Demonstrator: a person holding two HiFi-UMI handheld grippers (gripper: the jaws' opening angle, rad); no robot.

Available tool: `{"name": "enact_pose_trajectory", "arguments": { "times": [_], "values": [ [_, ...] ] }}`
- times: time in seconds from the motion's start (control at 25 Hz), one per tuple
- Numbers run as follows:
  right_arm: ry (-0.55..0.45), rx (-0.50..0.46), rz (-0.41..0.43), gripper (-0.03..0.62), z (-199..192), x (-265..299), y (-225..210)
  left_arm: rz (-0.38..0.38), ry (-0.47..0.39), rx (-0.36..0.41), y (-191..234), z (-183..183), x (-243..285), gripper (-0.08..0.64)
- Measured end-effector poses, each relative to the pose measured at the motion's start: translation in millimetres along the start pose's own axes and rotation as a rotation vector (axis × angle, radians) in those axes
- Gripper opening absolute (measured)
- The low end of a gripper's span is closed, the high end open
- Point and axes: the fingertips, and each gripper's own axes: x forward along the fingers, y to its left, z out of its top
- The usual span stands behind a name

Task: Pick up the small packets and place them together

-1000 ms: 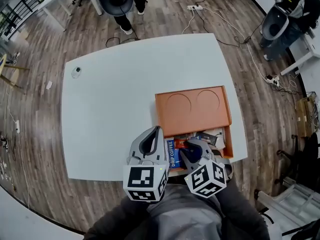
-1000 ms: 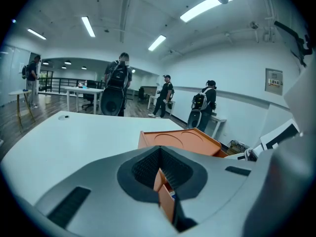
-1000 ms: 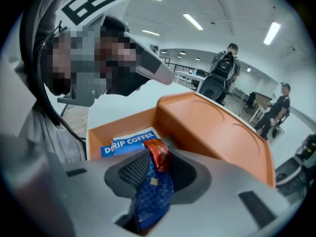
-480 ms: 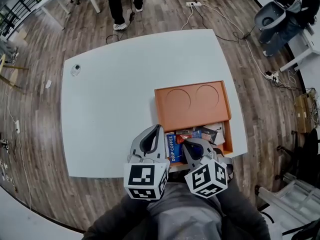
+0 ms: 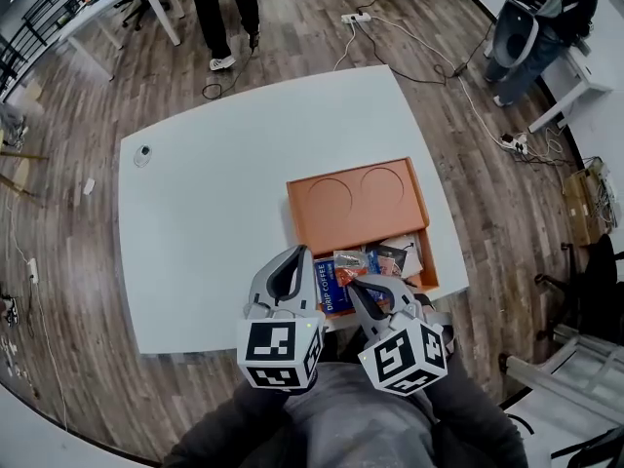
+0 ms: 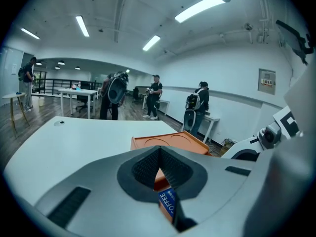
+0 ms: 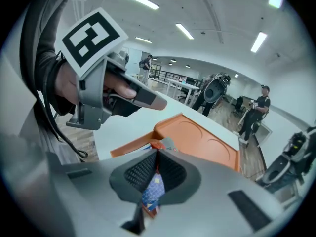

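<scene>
right gripper [image 7: 157, 157] is now pinching a packet [image 7: 152, 190] and lifting it from the tray [image 5: 351, 213]; left gripper [image 6: 159, 153] is hovering clenched, empty. grouping is starting.

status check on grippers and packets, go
Right gripper shut on small packet above orange tray. Left gripper shut, empty. Other packets in tray; nothing blocking.

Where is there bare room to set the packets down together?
The white table is bare left of the orange tray, up to the small round object. The tray's far section, with two round recesses, is also bare. Its near compartment is crowded with packets.
</scene>
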Motion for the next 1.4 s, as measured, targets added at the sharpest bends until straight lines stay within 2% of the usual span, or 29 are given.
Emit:
{"name": "enact_pose_trajectory", "arguments": {
  "times": [0.48,0.68,1.0,1.16,1.4],
  "values": [
    [-0.021,-0.007,-0.116,0.014,43.5,25.0,-62.2,-0.05,-0.062,0.025,10.9,38.3,6.5,-0.003],
    [0.006,0.01,-0.114,0.015,40.4,48.4,-68.4,-0.067,-0.05,0.027,16.9,31.5,11.6,-0.003],
    [0.032,0.061,-0.096,0.017,33.6,77.8,-62.6,-0.011,-0.022,-0.017,53.2,16.7,9.8,-0.003],
    [-0.005,0.112,-0.051,0.138,41.8,77.7,-55.8,0.006,-0.022,-0.022,59.3,15.5,3.2,-0.003],
    [-0.059,0.113,-0.064,0.149,50.8,59.4,-52.8,0.014,-0.042,-0.018,52.4,18.4,-6.5,-0.003]
  ]
}}
